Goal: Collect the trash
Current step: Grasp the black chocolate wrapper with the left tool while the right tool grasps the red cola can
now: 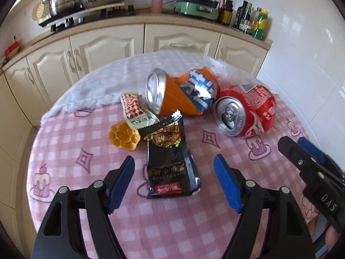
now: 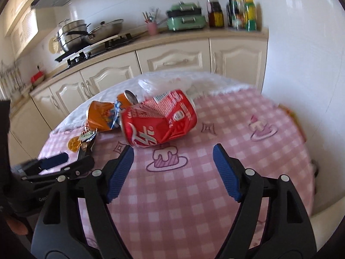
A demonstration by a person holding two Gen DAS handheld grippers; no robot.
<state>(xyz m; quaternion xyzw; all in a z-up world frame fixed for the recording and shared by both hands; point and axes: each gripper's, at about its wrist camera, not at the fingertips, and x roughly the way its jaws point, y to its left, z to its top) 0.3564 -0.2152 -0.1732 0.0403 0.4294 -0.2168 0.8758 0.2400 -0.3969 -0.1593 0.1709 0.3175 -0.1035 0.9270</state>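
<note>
Nearest the lens, the left gripper (image 1: 173,181) hangs with its blue ribbed fingers (image 1: 123,182) spread wide above the pink checked tablecloth (image 1: 64,133), pinching nothing; the torn black foil snack packet (image 1: 172,161) lies flat between and just ahead of its fingertips. Just beyond the packet's torn top, slightly to the left, sit a small red-and-white checked sachet (image 1: 134,112) and an orange flower-shaped plastic tray (image 1: 123,137), touching one another. Farther ahead lies the crushed orange soda can (image 1: 183,92) on its side, and to its right, touching it, the dented red cola can (image 1: 245,111) with its silver top facing the gripper. The right gripper (image 2: 173,170) is likewise spread apart and empty, held over bare cloth, with the red cola can (image 2: 159,119) just ahead of its left fingertip and the orange can (image 2: 103,116) behind that to the left. Past the cans a white fluffy cover (image 1: 103,82) overlies the far part of the table, and beyond it stand cream kitchen cabinets (image 1: 107,45) bearing steel pots (image 1: 64,0), a green electric cooker (image 1: 196,5) and a row of bottles (image 1: 252,19).
</note>
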